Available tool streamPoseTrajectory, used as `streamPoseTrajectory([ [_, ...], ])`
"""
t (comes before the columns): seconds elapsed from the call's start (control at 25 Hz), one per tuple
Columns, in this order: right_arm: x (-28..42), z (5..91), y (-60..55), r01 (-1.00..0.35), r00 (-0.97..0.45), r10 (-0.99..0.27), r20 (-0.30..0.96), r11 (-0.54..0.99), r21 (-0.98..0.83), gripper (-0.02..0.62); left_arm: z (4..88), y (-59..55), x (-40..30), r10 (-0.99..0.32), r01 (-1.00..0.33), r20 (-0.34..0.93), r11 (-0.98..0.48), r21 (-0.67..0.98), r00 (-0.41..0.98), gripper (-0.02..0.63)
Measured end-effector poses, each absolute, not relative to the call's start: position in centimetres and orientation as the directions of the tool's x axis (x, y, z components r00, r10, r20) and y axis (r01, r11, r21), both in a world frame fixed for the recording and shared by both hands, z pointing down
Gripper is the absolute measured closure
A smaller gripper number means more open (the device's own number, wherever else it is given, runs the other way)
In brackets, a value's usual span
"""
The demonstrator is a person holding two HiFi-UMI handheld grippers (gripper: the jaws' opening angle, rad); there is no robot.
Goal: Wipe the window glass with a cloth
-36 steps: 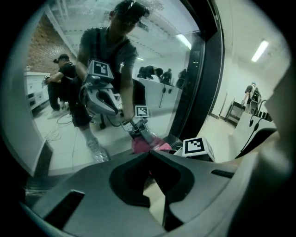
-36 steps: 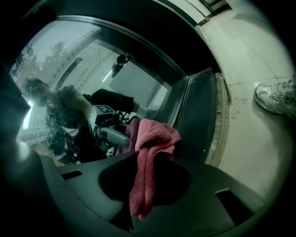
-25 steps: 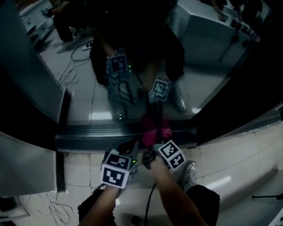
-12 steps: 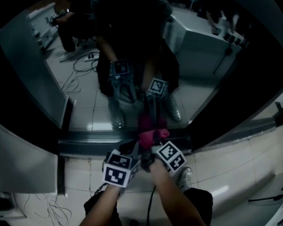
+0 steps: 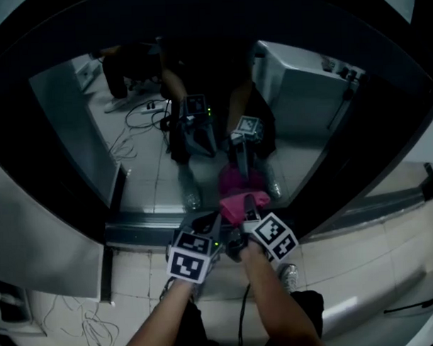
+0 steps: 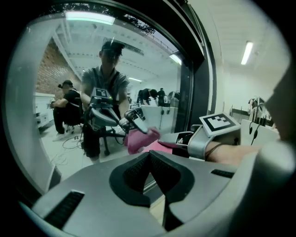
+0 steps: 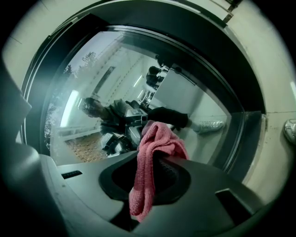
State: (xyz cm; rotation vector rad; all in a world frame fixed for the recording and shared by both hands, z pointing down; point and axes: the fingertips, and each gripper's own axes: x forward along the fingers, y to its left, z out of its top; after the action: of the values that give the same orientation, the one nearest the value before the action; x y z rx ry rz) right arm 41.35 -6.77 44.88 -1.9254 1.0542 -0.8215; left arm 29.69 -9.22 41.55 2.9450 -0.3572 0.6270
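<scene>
The right gripper (image 7: 152, 172) has its jaws clamped on the pink cloth (image 7: 156, 147), which bulges ahead of them against the window glass (image 7: 111, 78). The wiping step seems to be in hand; next it needs a pressed sweep. The left gripper (image 6: 149, 175) has its jaws together, empty.

Pink cloth (image 7: 157, 139), grey right tongs (image 7: 149, 185), black window frame (image 7: 199, 60)

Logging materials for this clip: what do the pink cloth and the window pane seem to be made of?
The pink cloth looks like soft knitted or terry fabric, matte: ribbed loops, limp folds. The window pane looks like smooth, glossy glass: it mirrors the person and room clearly.
</scene>
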Motion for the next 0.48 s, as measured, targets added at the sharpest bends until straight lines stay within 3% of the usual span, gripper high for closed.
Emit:
streamPoseTrajectory([
  [0.48,41.2,33.9,-7.1,-0.456,0.432,-0.9,0.058,-0.273,-0.847,0.549,35.1,-9.3,28.3,-0.252,-0.277,0.355,-0.961,0.02,0.9,0.606],
])
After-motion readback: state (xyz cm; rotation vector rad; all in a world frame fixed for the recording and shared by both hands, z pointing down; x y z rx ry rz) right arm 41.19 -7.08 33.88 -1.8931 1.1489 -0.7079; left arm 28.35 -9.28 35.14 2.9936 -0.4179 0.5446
